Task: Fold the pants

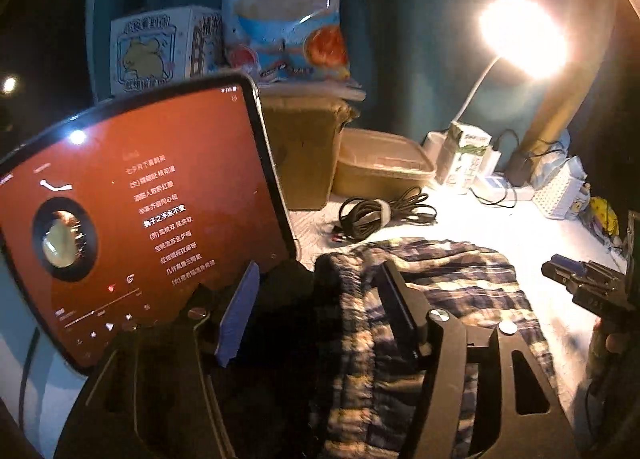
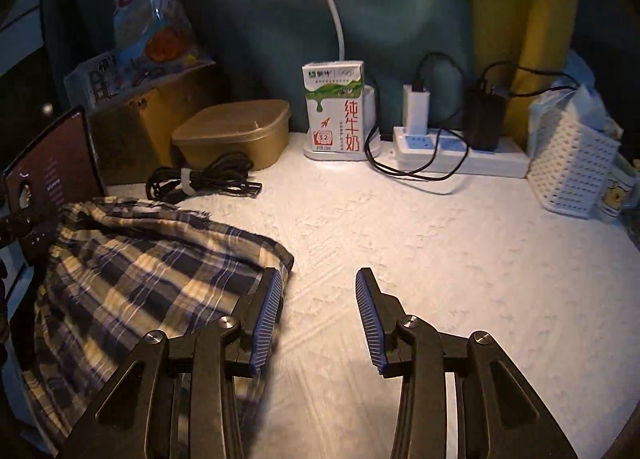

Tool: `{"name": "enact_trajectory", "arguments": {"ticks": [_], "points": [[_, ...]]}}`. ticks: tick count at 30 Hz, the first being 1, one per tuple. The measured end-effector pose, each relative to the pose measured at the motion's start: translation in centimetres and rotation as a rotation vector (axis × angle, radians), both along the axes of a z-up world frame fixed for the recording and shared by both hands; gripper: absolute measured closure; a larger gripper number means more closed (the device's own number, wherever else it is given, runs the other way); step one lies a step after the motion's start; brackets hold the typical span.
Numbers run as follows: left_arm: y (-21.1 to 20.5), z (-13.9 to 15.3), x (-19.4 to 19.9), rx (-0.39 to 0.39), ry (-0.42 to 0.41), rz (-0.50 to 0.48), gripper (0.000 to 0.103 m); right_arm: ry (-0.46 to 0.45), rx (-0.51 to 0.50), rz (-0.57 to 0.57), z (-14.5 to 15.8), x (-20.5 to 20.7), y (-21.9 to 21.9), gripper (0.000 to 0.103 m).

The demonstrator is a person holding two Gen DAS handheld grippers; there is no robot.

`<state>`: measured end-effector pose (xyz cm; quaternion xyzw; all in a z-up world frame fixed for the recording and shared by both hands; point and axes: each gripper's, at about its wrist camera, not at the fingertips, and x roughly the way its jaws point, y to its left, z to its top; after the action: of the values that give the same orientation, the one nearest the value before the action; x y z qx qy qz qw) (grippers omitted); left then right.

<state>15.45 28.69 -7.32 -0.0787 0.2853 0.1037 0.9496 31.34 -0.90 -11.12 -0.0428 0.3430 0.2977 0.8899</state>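
The milk carton [image 2: 335, 107] reads "纯牛奶" and "3.2".

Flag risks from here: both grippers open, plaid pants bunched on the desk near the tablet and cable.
1. The tablet stands propped right beside the left gripper; a sideways swing could knock it over.
2. The coiled black cable lies close to the plaid pants; dragging the cloth may snag it.
3. The pants are bunched, so the right gripper, at their edge, may pinch several layers.
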Motion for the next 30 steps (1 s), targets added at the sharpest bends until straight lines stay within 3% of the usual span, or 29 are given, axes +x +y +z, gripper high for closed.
{"name": "enact_trajectory", "arguments": {"ticks": [30], "points": [[-13.5,0.3,-6.6,0.015,-0.079,-0.200,0.039,-0.105,0.016,-0.043,2.9,-11.4,-9.1,0.062]]}}
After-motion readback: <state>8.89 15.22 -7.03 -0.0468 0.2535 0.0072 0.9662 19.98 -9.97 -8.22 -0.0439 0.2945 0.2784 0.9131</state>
